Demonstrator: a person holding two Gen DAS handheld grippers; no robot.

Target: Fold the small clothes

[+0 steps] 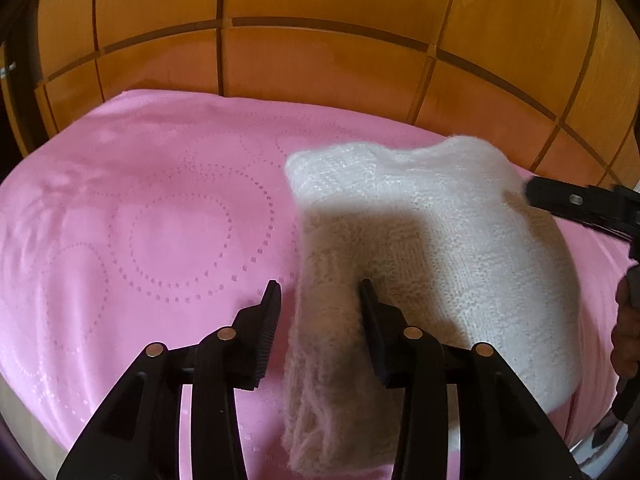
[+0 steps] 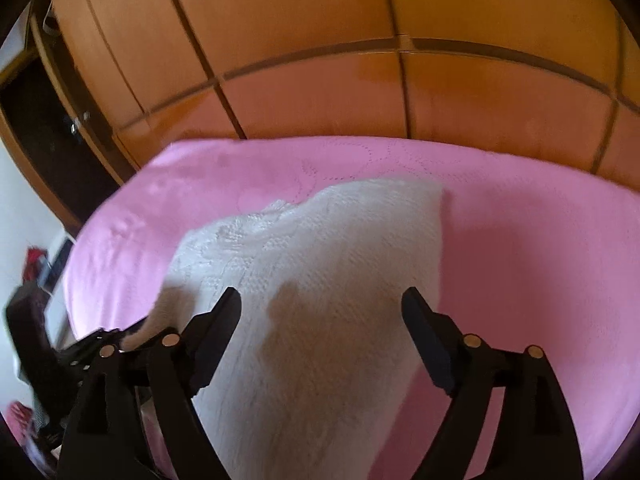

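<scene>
Here a white knitted woollen garment [image 1: 420, 216] lies folded on the pink bedspread with dotted circles [image 1: 140, 208], before orange wooden wardrobe doors [image 1: 320, 60]. The left gripper [image 1: 318, 292] stands parted astride the garment's near edge; the right gripper [image 2: 322, 300] gapes wide above it, gripping nothing.

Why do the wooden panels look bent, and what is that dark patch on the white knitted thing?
Left wrist view: the fisheye lens bows the wooden wardrobe panels; the dark patch on the white knitted garment is a shadow, and sunlight brightens its far edge. Right wrist view: the same bending, softer and slightly blurred overall, with a fainter shadow on the garment between the open right gripper fingers.
</scene>
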